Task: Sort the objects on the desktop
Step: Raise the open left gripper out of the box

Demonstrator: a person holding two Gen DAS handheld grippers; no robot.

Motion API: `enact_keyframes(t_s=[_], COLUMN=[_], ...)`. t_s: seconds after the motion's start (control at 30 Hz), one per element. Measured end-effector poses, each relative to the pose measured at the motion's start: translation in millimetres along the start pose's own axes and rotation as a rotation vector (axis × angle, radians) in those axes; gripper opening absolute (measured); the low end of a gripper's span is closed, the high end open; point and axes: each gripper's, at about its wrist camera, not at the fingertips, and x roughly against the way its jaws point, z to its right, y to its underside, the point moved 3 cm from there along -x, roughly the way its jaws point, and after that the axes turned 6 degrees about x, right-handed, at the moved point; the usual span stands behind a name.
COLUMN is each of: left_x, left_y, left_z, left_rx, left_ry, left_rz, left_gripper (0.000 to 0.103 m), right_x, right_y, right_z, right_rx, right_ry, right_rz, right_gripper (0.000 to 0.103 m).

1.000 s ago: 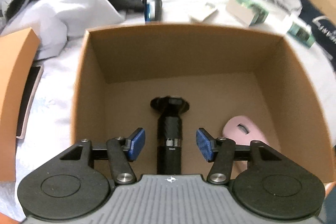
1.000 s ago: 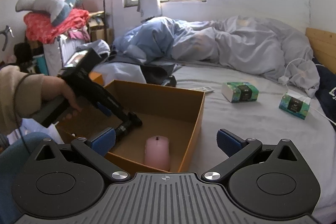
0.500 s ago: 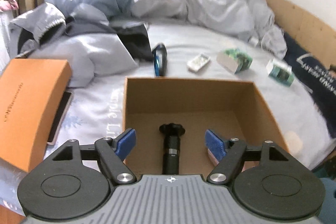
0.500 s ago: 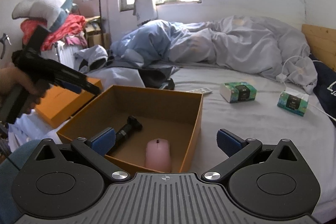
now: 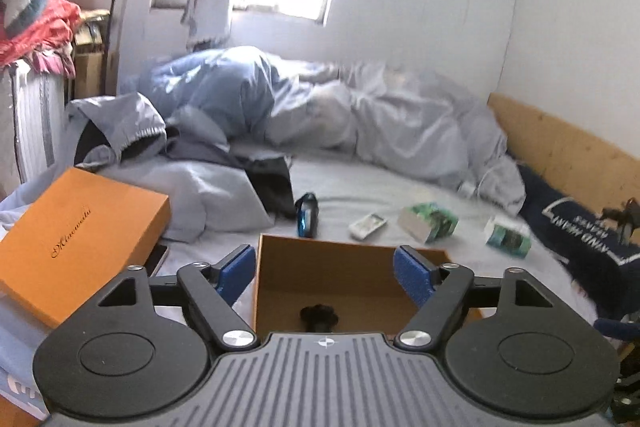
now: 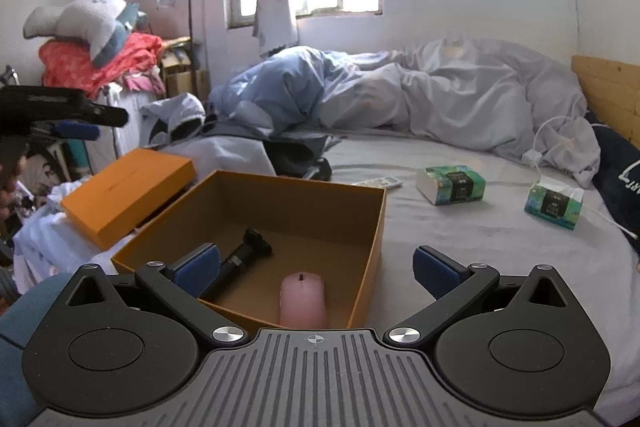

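An open brown cardboard box (image 6: 372, 223) sits on the bed; it also shows in the left wrist view (image 5: 340, 271). Inside lie a black cylindrical handle (image 6: 244, 257) and a pink mouse (image 6: 302, 297); only the handle's knob (image 5: 319, 315) shows in the left wrist view. My left gripper (image 5: 325, 273) is open and empty, raised above and behind the box; it shows at the far left of the right wrist view (image 6: 76, 125). My right gripper (image 6: 316, 267) is open and empty at the box's near edge.
On the sheet beyond the box lie a dark blue device (image 5: 307, 217), a white remote (image 5: 367, 225) and two green tissue packs (image 6: 450, 185) (image 6: 554, 201). An orange lid box (image 5: 76, 239) lies left. A rumpled duvet (image 6: 440, 95) covers the far bed.
My left gripper has let go of the black handle, left it in the box, and pulled up and back out, tilting towards the room. The right gripper has barely moved.
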Motion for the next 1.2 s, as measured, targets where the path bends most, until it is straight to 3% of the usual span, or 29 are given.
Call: enact_keyframes(t_s=[0.2,0.37,0.5,1.2], left_x=[21.5,31.5,36.3,15.1], left_y=[13.7,20.6,29.6,39.9], left_z=[1.5,2.3,3.0,15.0], left_rx=[0.053,0.022,-0.012,-0.085], left_ry=[0.061,0.049,0.047,0.013], left_rz=[0.082,0.147,0.243,0.106], left_gripper=[0.092,0.093,0.103,0.103], right_x=[0.5,8.6,7.9,-2.9], right_y=[-0.1,-5.1,-4.8,2.3], right_z=[-0.6,-17.7,-21.0,-32.5], right_rx=[0.013,0.020,0.036,0.021], right_ry=[0.010,0.015,0.028,0.033], right_rz=[0.007,0.008,0.005,-0.047], right_gripper=[0.103,0.103,0.103,0.103])
